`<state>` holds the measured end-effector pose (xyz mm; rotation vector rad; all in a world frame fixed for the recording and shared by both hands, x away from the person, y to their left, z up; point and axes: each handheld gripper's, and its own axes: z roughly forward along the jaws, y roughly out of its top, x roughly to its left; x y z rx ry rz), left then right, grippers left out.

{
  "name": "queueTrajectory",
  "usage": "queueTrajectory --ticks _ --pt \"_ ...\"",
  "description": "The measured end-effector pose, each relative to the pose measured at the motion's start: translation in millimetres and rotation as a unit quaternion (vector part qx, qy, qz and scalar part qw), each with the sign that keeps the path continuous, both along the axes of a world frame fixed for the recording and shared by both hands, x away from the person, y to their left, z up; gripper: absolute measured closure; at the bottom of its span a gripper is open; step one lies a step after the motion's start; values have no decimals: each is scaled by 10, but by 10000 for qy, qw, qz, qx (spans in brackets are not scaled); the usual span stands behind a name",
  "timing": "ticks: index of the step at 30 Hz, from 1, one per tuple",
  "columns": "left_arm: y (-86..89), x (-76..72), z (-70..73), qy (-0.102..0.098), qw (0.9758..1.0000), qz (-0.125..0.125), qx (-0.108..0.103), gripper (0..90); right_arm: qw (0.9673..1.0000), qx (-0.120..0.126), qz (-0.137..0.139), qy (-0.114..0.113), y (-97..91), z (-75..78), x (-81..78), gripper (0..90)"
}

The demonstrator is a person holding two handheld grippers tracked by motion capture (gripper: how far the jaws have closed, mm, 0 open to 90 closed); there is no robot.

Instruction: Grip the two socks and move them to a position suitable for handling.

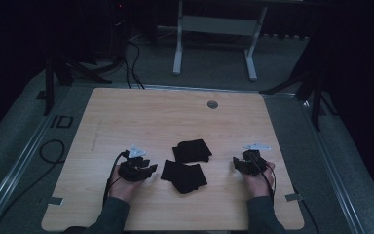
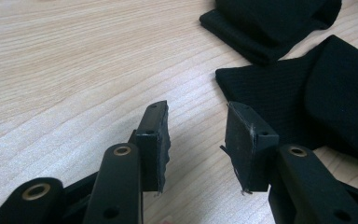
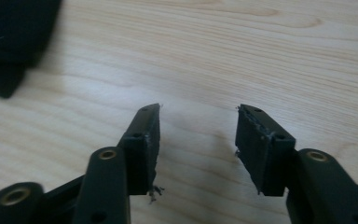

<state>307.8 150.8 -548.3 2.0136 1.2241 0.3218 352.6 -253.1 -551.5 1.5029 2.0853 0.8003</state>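
Observation:
Two black folded cloths lie in the middle of the wooden table (image 1: 126,112). The farther cloth (image 1: 192,150) sits behind the nearer cloth (image 1: 184,176), and they touch at a corner. My left gripper (image 1: 148,168) rests just left of the nearer cloth (image 2: 298,98), open, with bare wood between its jaws; the farther cloth (image 2: 270,23) shows at the top right of the left gripper view. My right gripper (image 1: 237,163) is to the right of both cloths, open over bare wood (image 3: 200,140). A dark edge of cloth (image 3: 9,42) shows at the upper left of the right gripper view.
A round grey grommet (image 1: 213,104) sits near the table's far edge. Cables (image 1: 53,151) trail on the floor to the left. A white desk frame (image 1: 214,34) stands beyond the table, with dark stands (image 1: 316,92) at both sides.

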Motion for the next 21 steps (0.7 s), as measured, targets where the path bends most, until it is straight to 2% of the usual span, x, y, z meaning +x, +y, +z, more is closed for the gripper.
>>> queueTrajectory --ticks 8,16,21 --pt "3 -2 8 11 10000 -32 -41 600 9988 -251 428 -5 188 41 -92 538" --pt "3 -2 11 36 9999 -48 -83 600 9966 -304 759 -36 347 99 -180 544" --pt "-7 -6 16 40 9999 -68 -105 603 9942 -358 1013 -9 480 102 -222 543"
